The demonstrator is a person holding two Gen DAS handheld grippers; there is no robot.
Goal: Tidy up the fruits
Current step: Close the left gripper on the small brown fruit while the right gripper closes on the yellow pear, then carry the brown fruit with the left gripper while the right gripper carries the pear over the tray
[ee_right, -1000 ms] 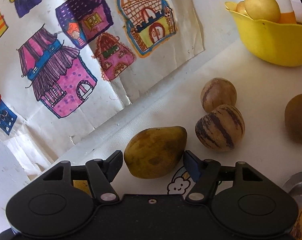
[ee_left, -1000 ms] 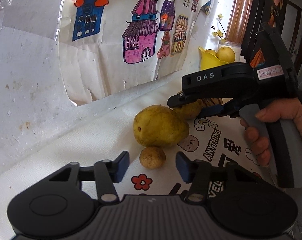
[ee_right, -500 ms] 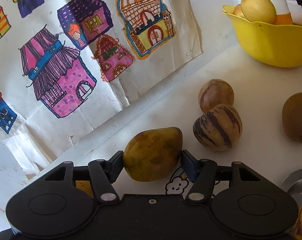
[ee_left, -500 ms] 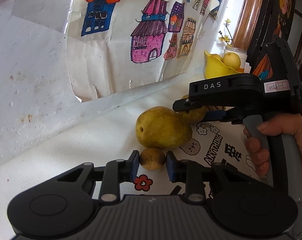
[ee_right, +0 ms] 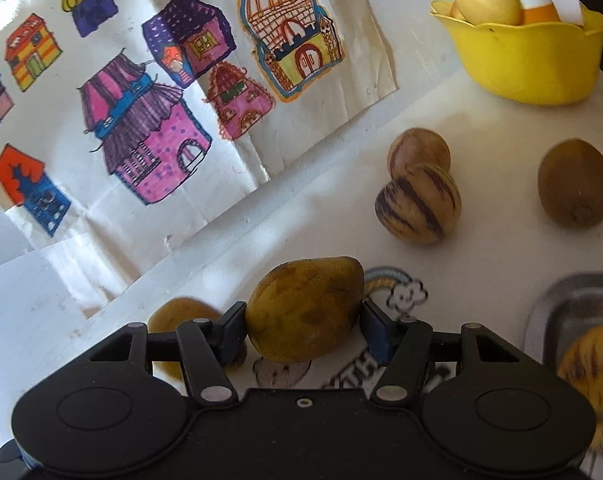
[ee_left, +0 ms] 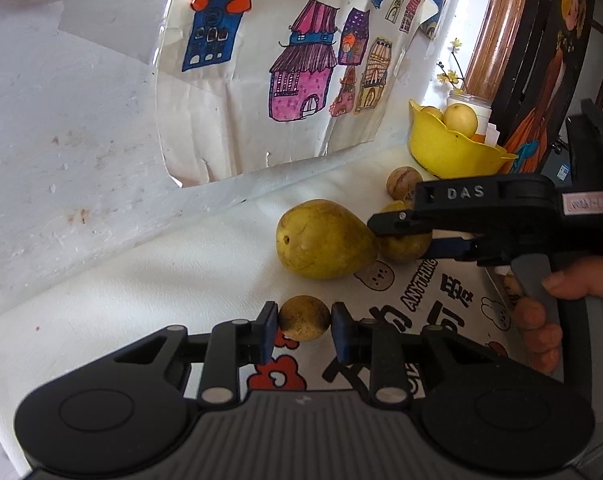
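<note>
Left tongs (ee_left: 304,328) clamp small round fruit (ee_left: 304,318); right tongs (ee_right: 303,326) clamp mango (ee_right: 304,307) (white cloth (ee_left: 121,300) beside bare).

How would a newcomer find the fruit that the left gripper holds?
Start at the big yellow-green pear on the white cloth. Just in front of it, the left gripper pinches a small round brownish fruit, the smallest there and unstriped.

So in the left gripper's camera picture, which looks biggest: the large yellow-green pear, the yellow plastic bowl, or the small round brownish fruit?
1. Large yellow-green pear and yellow plastic bowl: look alike, and the bowl sits farther back, so unranked.
2. Small round brownish fruit, though nearest.
</note>
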